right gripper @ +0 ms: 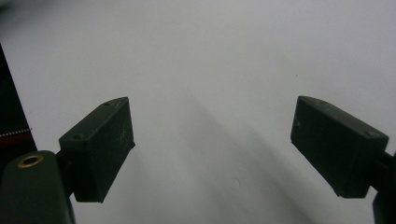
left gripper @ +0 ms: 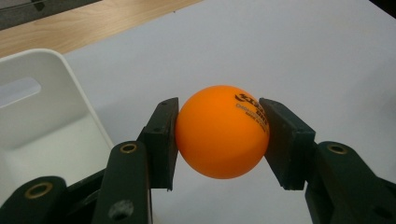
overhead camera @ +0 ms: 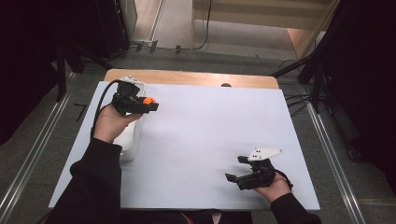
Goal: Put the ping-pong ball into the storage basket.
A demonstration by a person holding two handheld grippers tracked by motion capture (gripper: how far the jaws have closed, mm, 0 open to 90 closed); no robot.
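Left gripper (left gripper: 219, 135) clamped on orange ball (left gripper: 222, 131), held clear above the bench's far left corner, beside white bin (left gripper: 44, 88). Judged mid-transfer; next, carry and release. Ball glossy, round, dark print near one pad. Right gripper (right gripper: 212, 144) spread wide, unloaded, near the front right edge.

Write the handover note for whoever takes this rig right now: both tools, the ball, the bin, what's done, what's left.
Left tool: shut on the orange plastic table-tennis ball, held above the white sheet beside the white plastic bin.
Right tool: open, holding nothing, low over the white table sheet at the near right.
Done: ball picked up.
Left: probably carry it over the bin and release; the visible part of the bin holds nothing.
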